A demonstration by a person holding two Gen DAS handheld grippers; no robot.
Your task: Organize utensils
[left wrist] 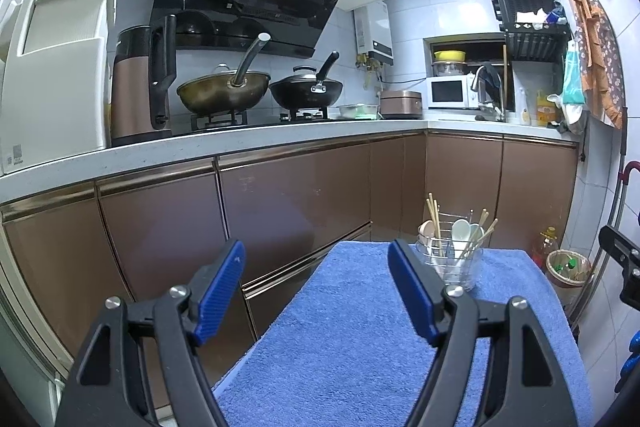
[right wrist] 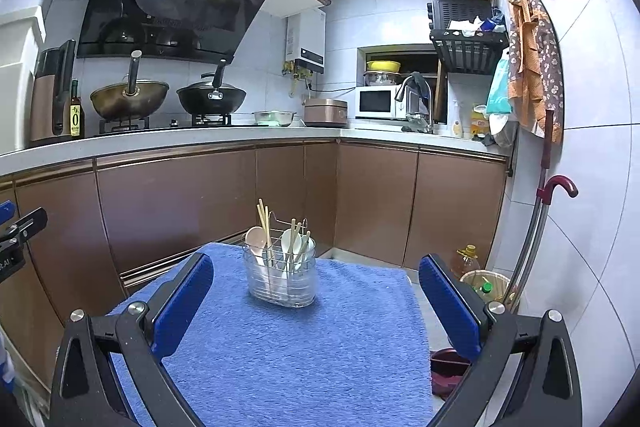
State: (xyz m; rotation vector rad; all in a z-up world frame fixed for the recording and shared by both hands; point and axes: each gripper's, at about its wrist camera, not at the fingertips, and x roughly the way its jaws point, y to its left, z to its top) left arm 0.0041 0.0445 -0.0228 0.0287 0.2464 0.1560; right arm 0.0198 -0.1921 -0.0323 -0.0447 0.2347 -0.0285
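Observation:
A clear utensil holder with a wire frame [right wrist: 280, 277] stands on the far part of a blue towel [right wrist: 288, 351]. It holds wooden chopsticks [right wrist: 264, 221] and pale spoons [right wrist: 290, 243], all upright. It also shows in the left wrist view [left wrist: 452, 261], behind the right finger. My left gripper [left wrist: 316, 287] is open and empty above the towel's [left wrist: 340, 347] left side. My right gripper [right wrist: 316, 299] is open and empty, in front of the holder with a gap between them. No loose utensils show on the towel.
Brown cabinets [right wrist: 180, 203] run under a white counter [right wrist: 200, 141] with two woks [right wrist: 212, 99], a rice cooker and a microwave [right wrist: 378, 103]. A bin with bottles [right wrist: 486, 285] and a red-handled umbrella [right wrist: 556, 187] stand by the right wall. A dark red slipper [right wrist: 450, 373] lies on the floor.

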